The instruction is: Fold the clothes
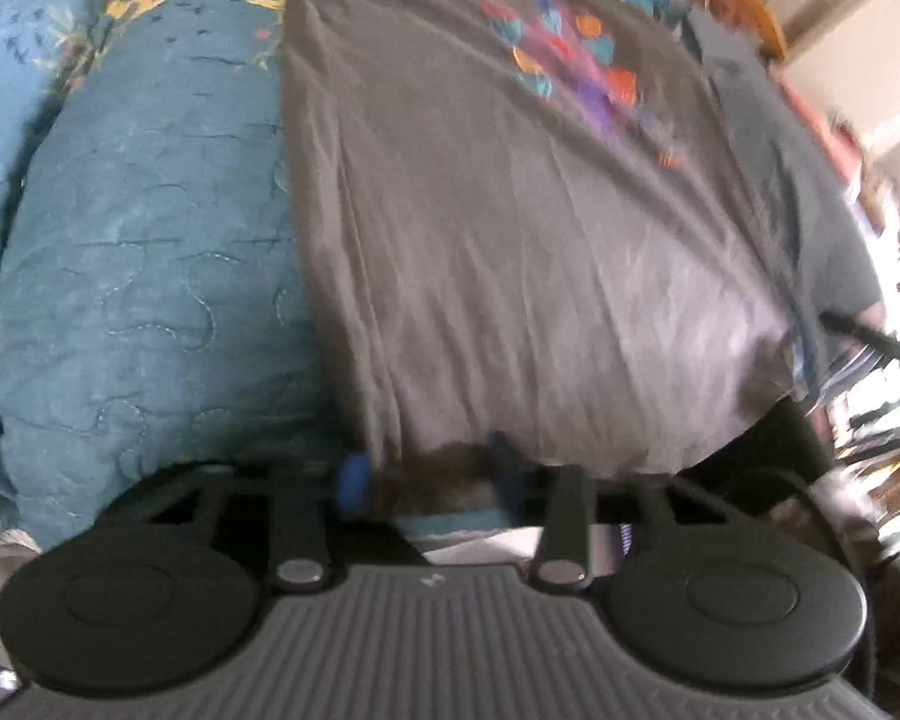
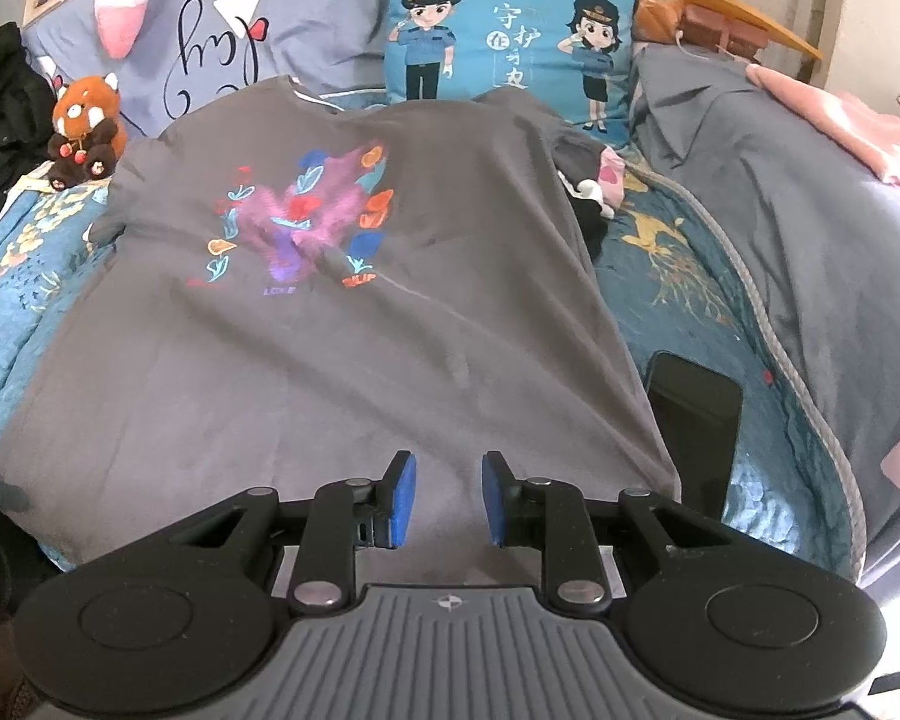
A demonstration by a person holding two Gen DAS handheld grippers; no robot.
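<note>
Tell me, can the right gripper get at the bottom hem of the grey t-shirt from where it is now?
Probably yes. The right gripper is open, low over the grey t-shirt near its bottom hem, and nothing lies between its fingers and the cloth. The black phone lies off to the side, on the quilt, out of the way.

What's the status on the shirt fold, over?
Left gripper open at the hem, cloth draped over its pads. Right gripper open over the hem. Grey T-shirt flat, print up, unfolded. Black phone beside its right edge.

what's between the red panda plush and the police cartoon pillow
In the right wrist view, the lavender pillow with black script lies between the red panda plush and the police cartoon pillow.
</note>
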